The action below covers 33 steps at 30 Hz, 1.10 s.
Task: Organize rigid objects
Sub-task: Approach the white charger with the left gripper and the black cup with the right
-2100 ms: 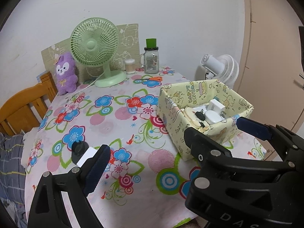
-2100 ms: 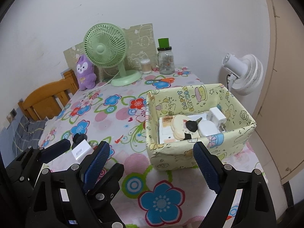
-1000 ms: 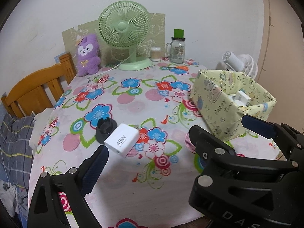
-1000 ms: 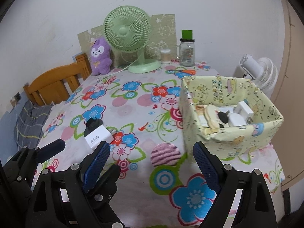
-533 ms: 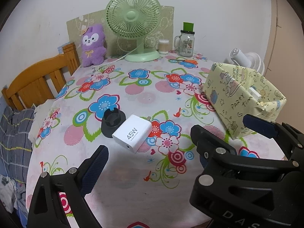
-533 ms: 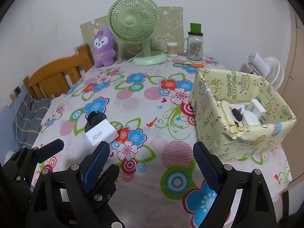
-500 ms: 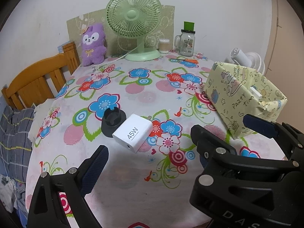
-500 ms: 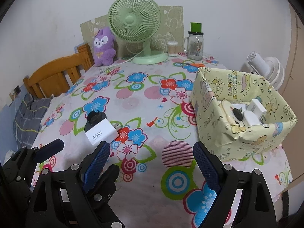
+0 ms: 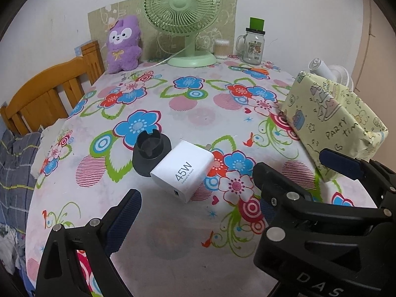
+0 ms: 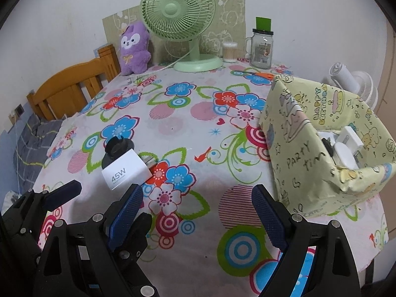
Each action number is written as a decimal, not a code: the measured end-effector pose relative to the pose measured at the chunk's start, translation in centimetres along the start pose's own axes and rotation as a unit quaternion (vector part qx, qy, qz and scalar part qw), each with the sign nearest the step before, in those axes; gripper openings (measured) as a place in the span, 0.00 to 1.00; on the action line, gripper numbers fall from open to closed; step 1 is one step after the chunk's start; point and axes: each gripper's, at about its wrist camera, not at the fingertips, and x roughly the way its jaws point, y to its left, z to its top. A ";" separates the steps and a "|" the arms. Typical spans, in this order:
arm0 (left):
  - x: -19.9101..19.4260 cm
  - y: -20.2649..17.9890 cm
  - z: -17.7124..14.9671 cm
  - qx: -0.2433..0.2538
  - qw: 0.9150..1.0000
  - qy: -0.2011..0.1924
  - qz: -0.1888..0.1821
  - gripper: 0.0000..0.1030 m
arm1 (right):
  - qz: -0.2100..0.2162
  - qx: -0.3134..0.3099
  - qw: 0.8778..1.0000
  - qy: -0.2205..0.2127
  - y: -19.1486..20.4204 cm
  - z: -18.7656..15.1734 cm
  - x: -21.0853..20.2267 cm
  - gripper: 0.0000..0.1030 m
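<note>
Both wrist cameras look steeply down and forward over the flowered surface [image 9: 198,113] toward the green fan [image 10: 178,10] at the wall. The left view sits close above the white 45W charger [image 9: 182,170]; both views share it and the yellow box [image 10: 304,158].

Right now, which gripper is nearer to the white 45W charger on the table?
Left. The left gripper is open just short of the white 45W charger. The right gripper, also open, sits off to the charger's right, toward the yellow box.
</note>
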 end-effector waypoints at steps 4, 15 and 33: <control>0.9 0.3 0.2 -0.003 1.000 0.006 0.001 0.95 | -0.002 0.000 1.000 0.007 0.0 0.2 1.1 0.89; 3.3 0.6 1.2 -0.003 1.000 0.018 0.003 0.95 | -0.001 0.005 1.000 0.020 -0.3 1.1 3.3 0.89; 5.6 0.8 1.8 -0.013 0.999 0.025 0.019 0.73 | 0.001 0.010 0.999 0.044 -0.2 1.9 6.2 0.89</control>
